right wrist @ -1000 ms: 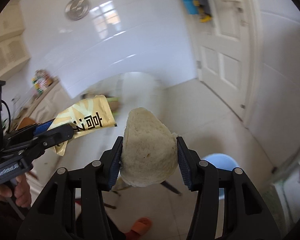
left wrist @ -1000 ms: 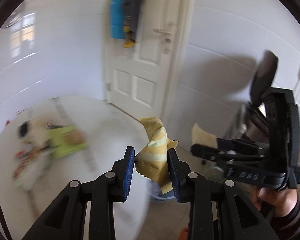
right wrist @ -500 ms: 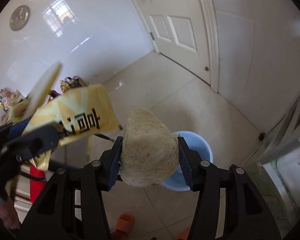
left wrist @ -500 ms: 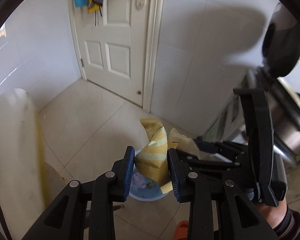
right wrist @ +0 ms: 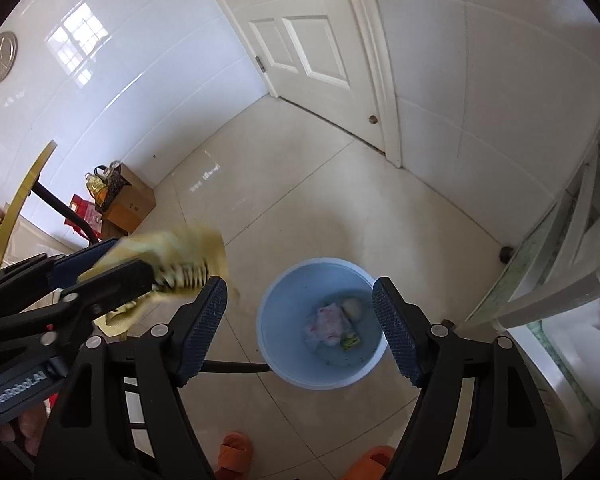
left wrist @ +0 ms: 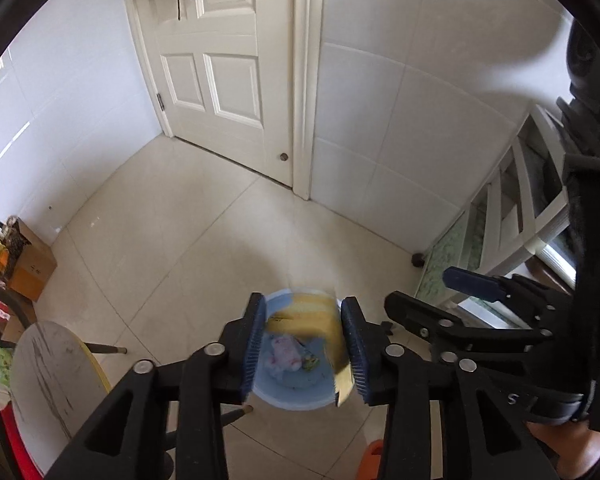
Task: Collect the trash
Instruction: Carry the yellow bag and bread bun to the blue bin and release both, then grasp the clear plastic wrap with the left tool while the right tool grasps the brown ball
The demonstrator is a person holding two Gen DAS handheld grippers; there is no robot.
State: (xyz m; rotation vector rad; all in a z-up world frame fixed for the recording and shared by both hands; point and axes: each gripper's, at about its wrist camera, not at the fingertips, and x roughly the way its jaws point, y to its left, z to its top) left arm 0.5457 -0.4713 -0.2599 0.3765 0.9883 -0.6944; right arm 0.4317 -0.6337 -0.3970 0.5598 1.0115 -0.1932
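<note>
Pale blue bin (right wrist: 290, 372), yellow striped wrapper (left wrist: 316, 312), orange slippers (right wrist: 234, 456), white door (left wrist: 220, 60).

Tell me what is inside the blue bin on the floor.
In the blue bin: a pink-and-white crumpled wrapper, a pale bun and a small green scrap. Anything beneath them is covered. The yellow packet is not in yet.

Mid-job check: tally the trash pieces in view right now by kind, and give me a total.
Yellow snack wrapper: 1, blurred, above the blue bin
Pale bun piece: 1, in the bin
Crumpled pink-and-white bag: 1, in the bin
Small green scrap: 1, in the bin
Total: 4
</note>
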